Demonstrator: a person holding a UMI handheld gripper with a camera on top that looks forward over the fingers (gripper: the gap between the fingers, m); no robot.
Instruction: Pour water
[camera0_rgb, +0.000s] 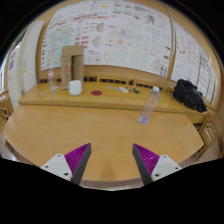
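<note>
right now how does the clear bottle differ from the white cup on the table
The clear bottle is tall, slim and see-through; the white cup is short, squat and opaque. The bottle stands nearer the open gripper, ahead of its right finger; the cup sits farther back, beside a brown box. Both stand upright on the wooden table, untouched.

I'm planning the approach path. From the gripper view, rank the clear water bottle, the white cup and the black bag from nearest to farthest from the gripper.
The gripper is open, with nothing between its fingers.
1. Clear water bottle: ahead, slightly right, on the near wooden table.
2. Black bag: far right, on the back counter.
3. White cup: back left, on the same counter.
The bag and cup are close to call.
</note>
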